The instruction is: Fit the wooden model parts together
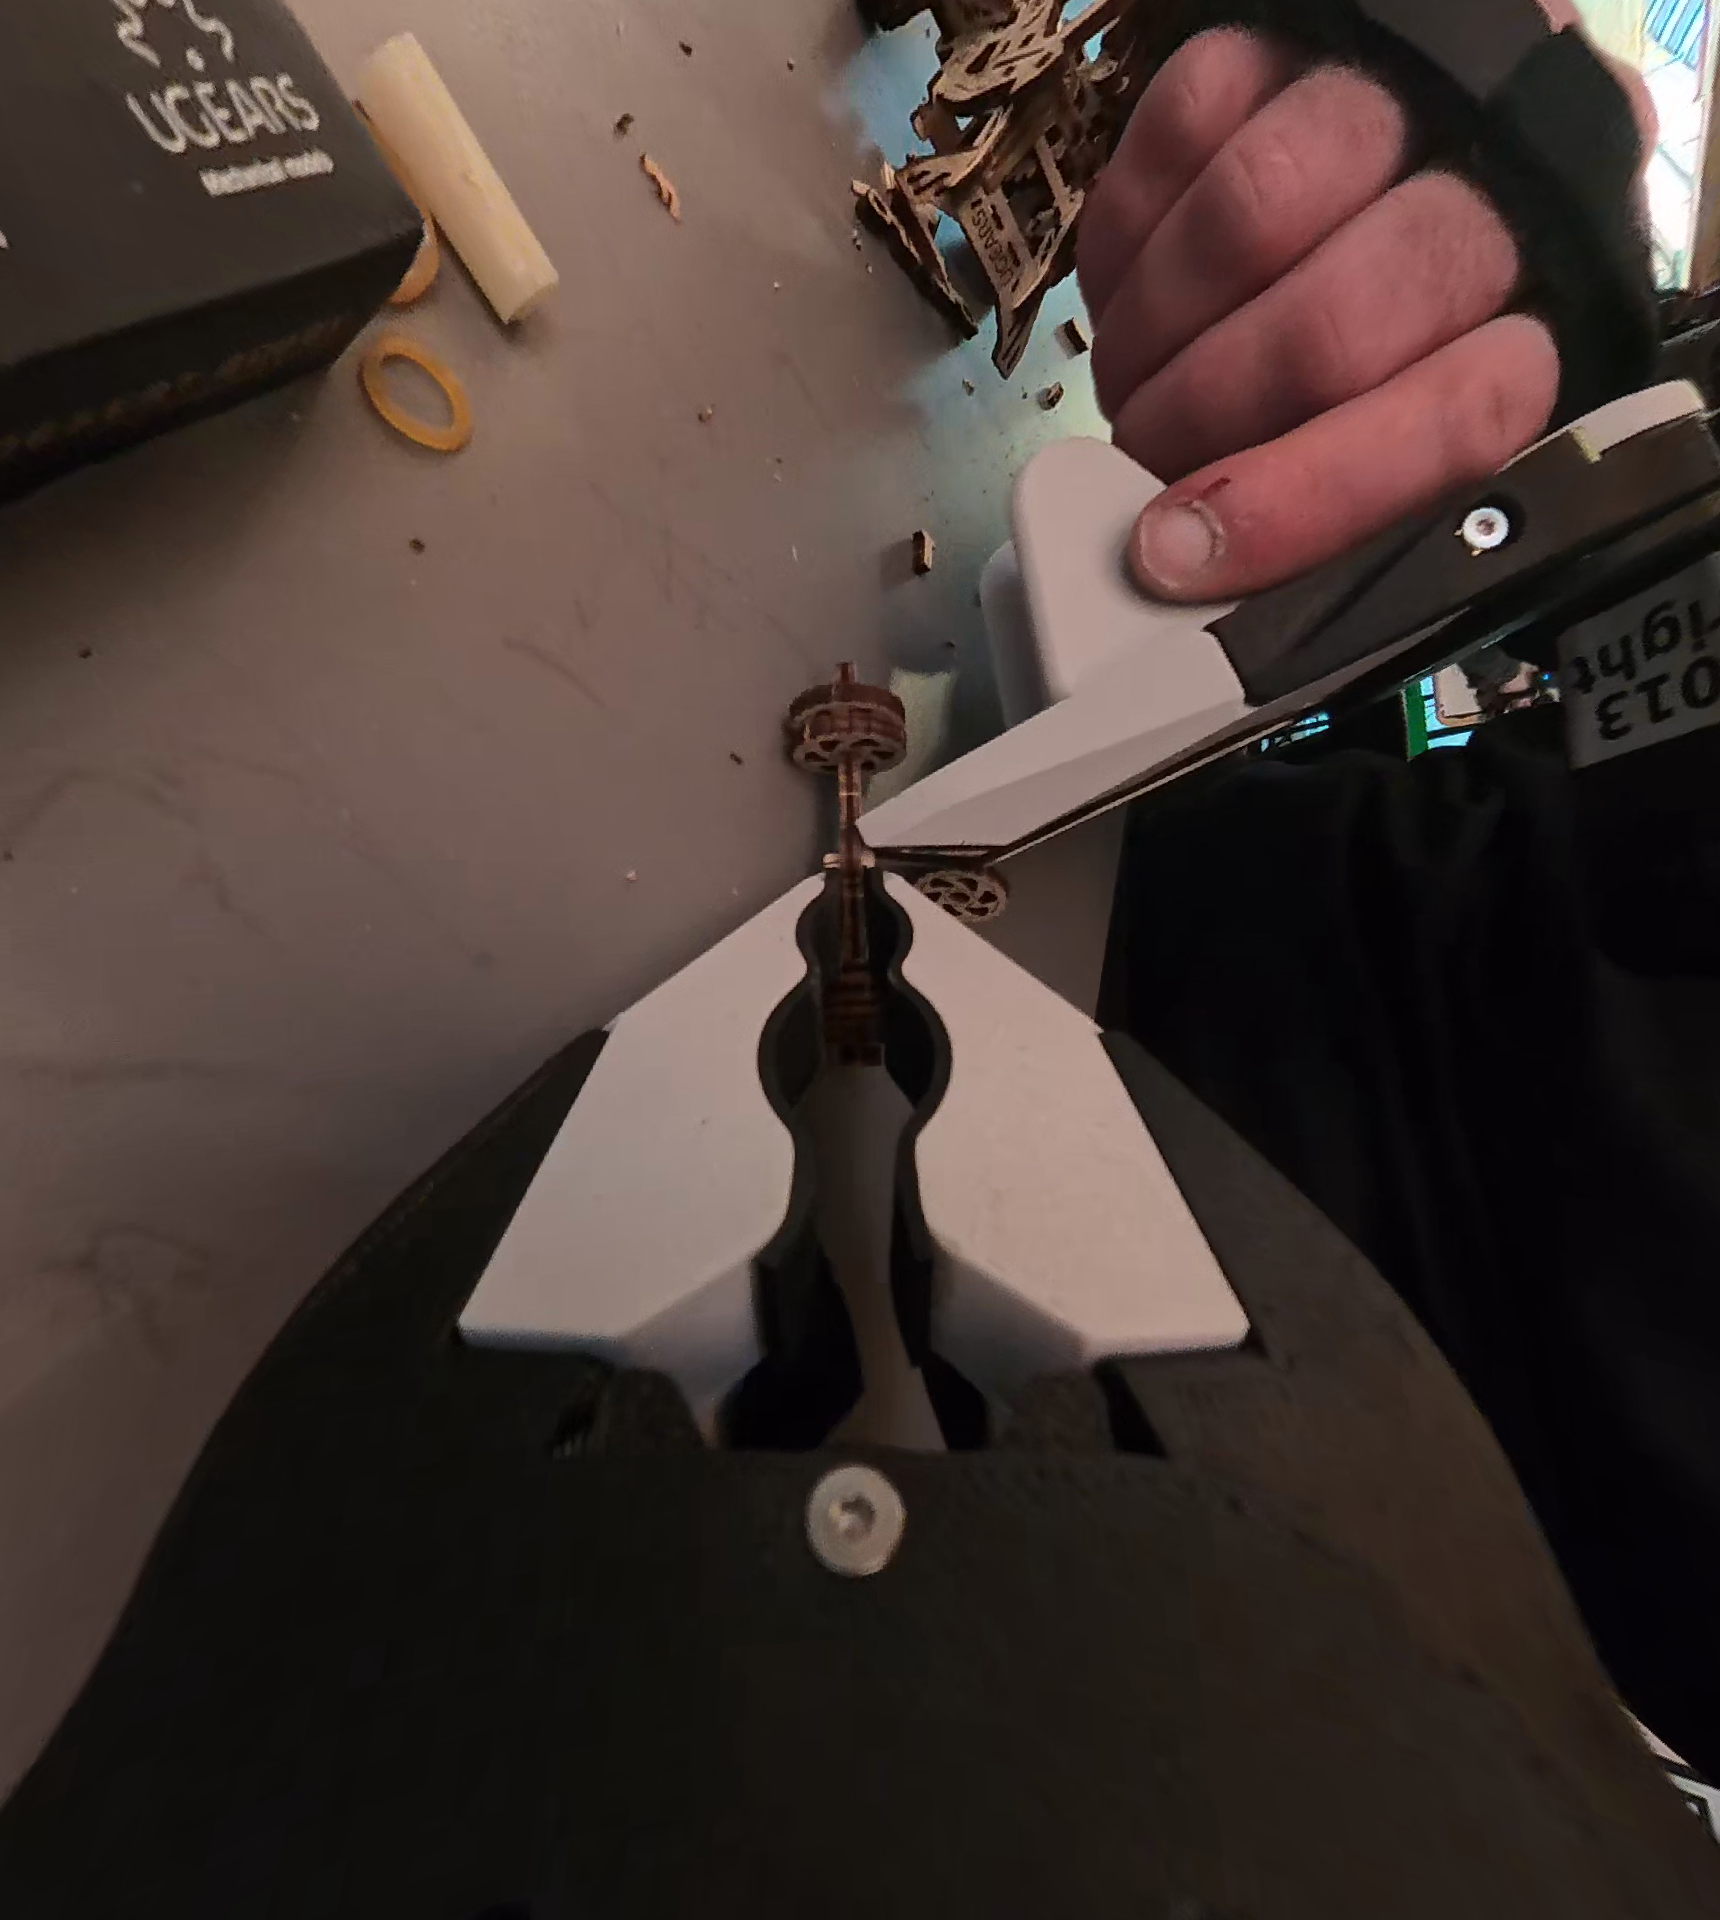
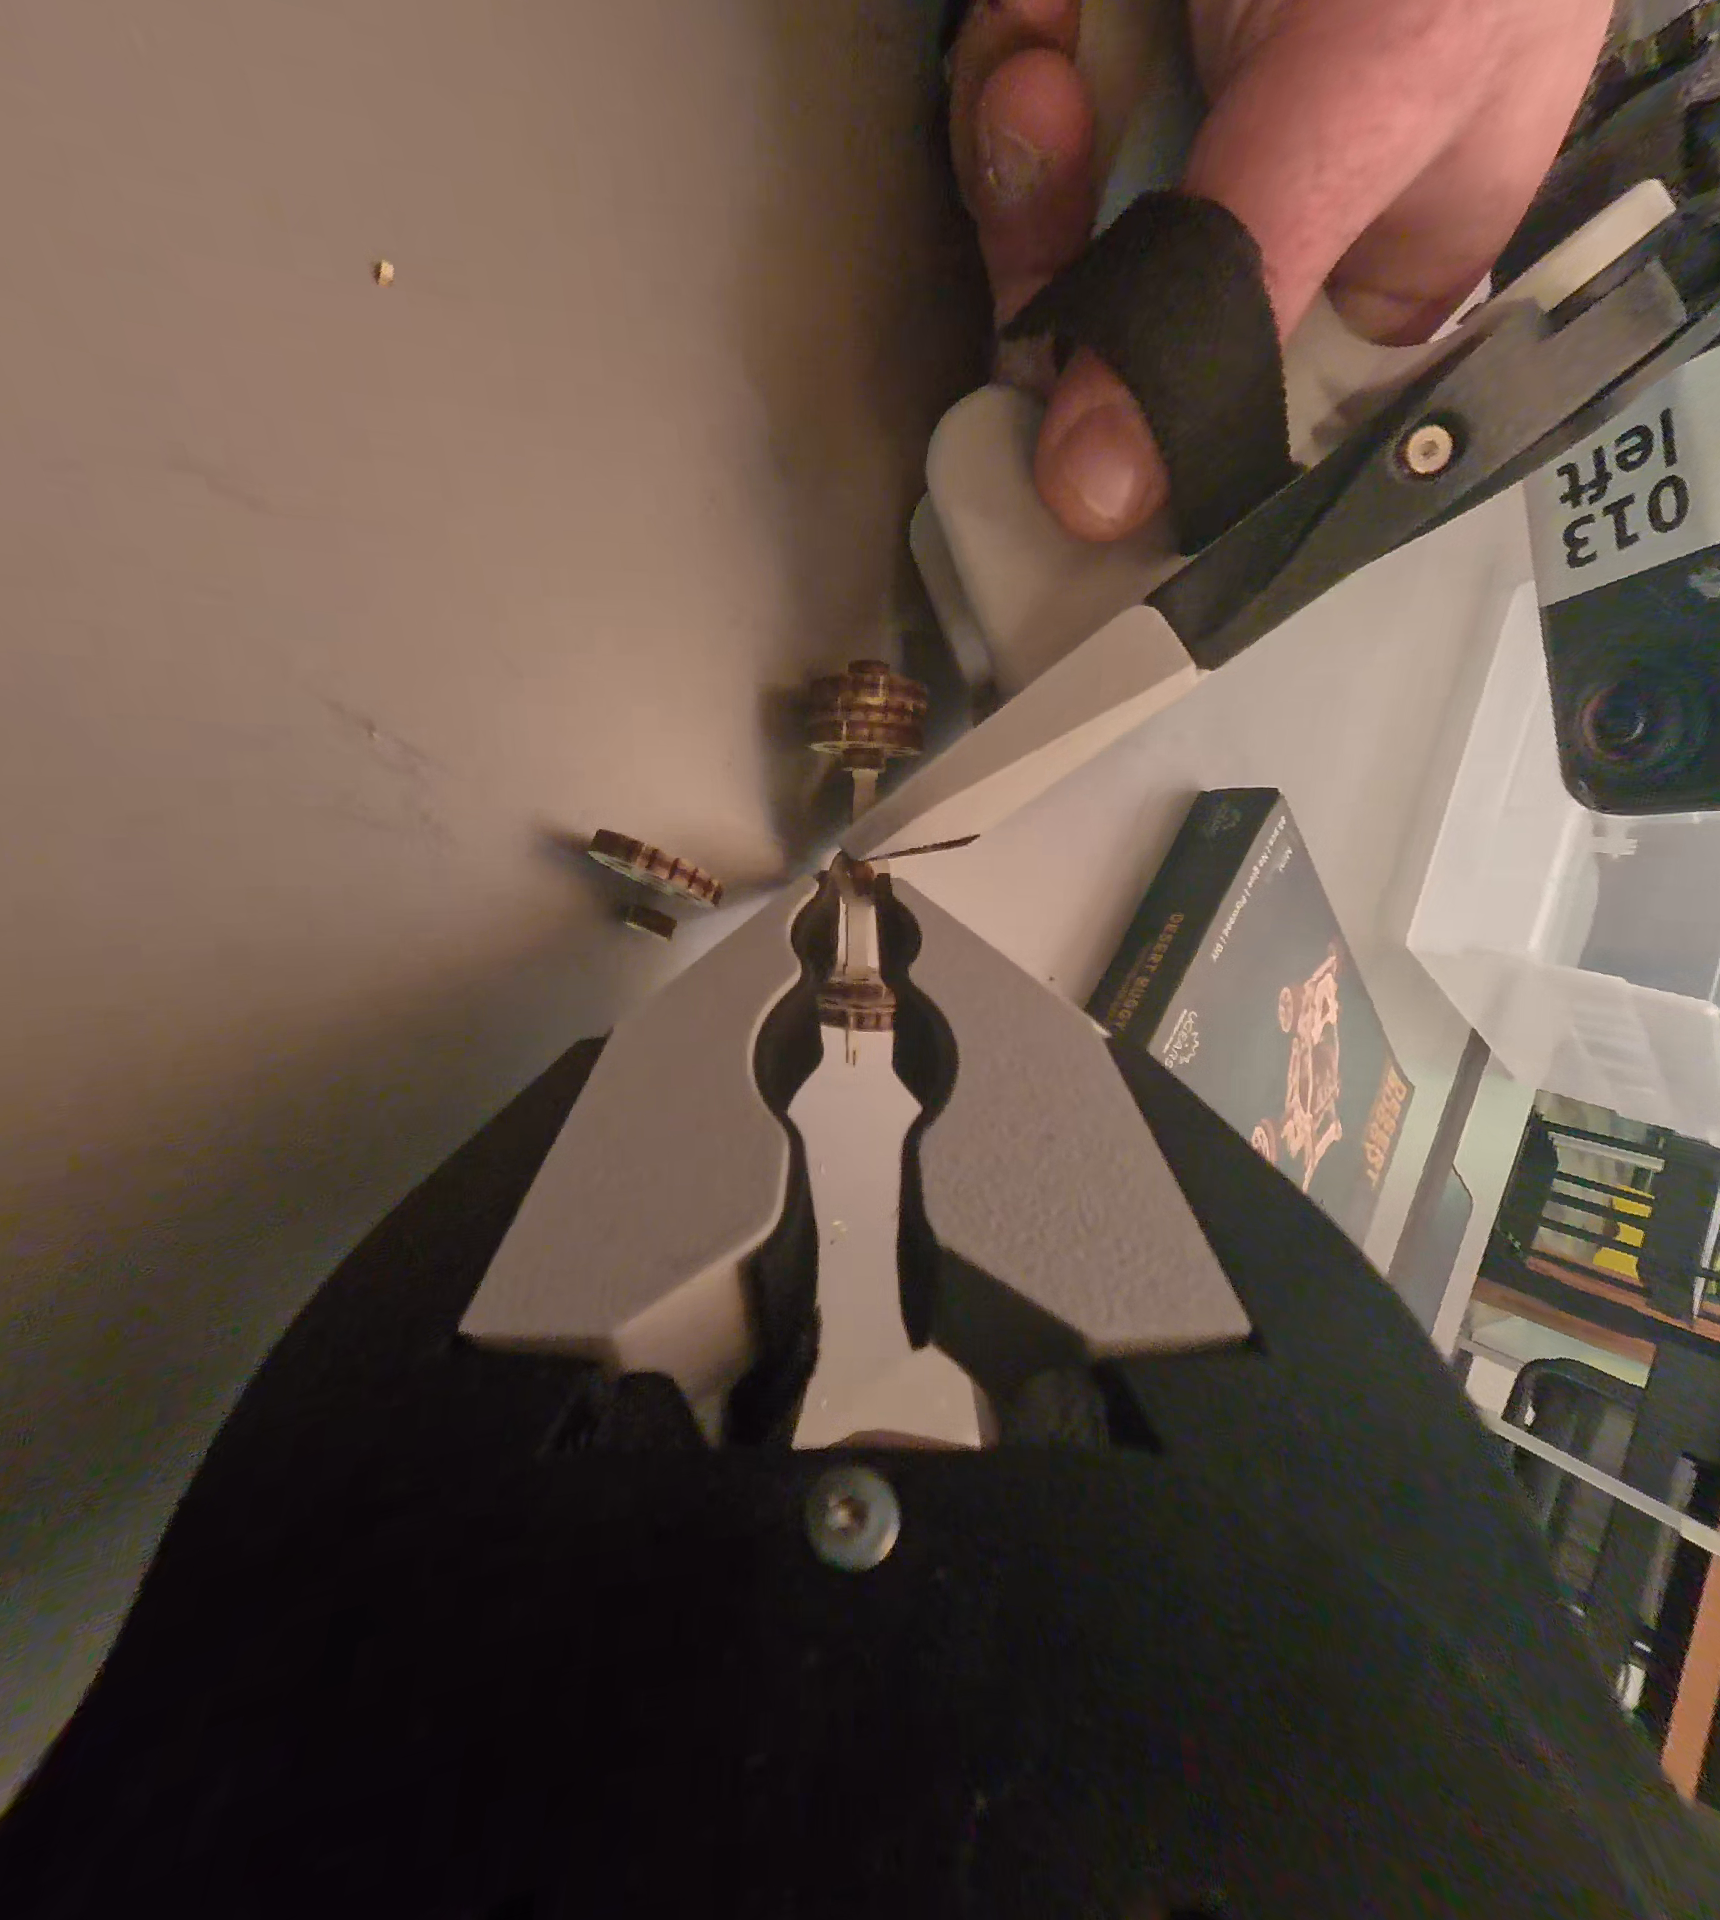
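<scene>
— What are the left tongs (image 1: 848, 883) doing?
— They are pinching a wooden axle piece (image 1: 848, 831); its gear wheel (image 1: 845, 725) is sticking out past the tips, above the grey counter (image 1: 316, 831).
— And the right tongs (image 2: 851, 883)?
— They are pressing together on a second wooden axle piece (image 2: 856, 956), tip to tip with the left pair. A small gear (image 2: 653, 878) is showing just beside them.
— Farther out?
— A black box (image 1: 108, 208), a white stick (image 1: 456, 177), a rubber band (image 1: 416, 393) and the partly built wooden model (image 1: 991, 177) are lying on the counter.
</scene>
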A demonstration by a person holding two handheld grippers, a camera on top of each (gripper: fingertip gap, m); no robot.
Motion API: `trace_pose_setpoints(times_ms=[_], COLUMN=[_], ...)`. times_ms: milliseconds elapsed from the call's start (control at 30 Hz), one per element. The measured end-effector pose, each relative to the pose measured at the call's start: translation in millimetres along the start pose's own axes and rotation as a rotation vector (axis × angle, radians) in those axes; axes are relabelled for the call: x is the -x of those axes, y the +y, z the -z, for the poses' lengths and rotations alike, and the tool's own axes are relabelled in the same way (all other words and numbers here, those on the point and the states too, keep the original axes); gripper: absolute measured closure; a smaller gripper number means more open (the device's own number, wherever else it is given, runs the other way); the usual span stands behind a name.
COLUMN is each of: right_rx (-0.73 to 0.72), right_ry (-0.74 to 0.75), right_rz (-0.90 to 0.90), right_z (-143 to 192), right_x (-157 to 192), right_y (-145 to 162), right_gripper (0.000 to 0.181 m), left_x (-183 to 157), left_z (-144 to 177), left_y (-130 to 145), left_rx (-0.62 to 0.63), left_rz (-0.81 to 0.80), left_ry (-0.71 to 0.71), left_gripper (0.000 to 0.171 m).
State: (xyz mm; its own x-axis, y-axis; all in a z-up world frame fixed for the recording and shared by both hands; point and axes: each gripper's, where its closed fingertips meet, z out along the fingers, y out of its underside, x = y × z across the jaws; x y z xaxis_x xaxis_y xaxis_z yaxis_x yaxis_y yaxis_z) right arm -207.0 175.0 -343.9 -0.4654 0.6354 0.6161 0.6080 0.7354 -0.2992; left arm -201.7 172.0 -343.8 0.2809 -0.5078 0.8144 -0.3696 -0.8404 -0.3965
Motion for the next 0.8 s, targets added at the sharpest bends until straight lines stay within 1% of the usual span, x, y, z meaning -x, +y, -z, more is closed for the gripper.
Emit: trace_pose_setpoints(times_ms=[133,333,367,467,700,800], right_rx=[0.003,0.039,0.046,0.060,0.053,0.063], right_ry=[0.036,-0.008,-0.022,-0.049,-0.061,-0.071], right_rz=[0.061,0.172,0.168,0.092,-0.220,-0.325], right_z=[0.1,0.6,0.6,0.2,-0.6,-0.6], right_x=[0.7,2.0,2.1,1.4,-1.0,-1.2], right_y=[-1.2,-2.2,-2.2,-1.8,-0.4,-0.2], right_gripper=[0.176,0.177,0.178,0.178,0.178,0.178], left_x=[-0.6,-1.7,-1.7,-1.1,0.2,0.3], left_z=[-0.6,-1.3,-1.4,-0.9,0.0,-0.3], left_y=[1.0,2.2,2.2,1.8,0.7,0.9], left_rx=[0.010,0.021,0.021,0.013,-0.006,-0.010], left_rz=[0.007,0.008,0.006,-0.003,-0.024,-0.040], left_ry=[0.011,0.019,0.018,0.007,-0.021,-0.036], left_gripper=[0.171,0.171,0.171,0.171,0.170,0.170])
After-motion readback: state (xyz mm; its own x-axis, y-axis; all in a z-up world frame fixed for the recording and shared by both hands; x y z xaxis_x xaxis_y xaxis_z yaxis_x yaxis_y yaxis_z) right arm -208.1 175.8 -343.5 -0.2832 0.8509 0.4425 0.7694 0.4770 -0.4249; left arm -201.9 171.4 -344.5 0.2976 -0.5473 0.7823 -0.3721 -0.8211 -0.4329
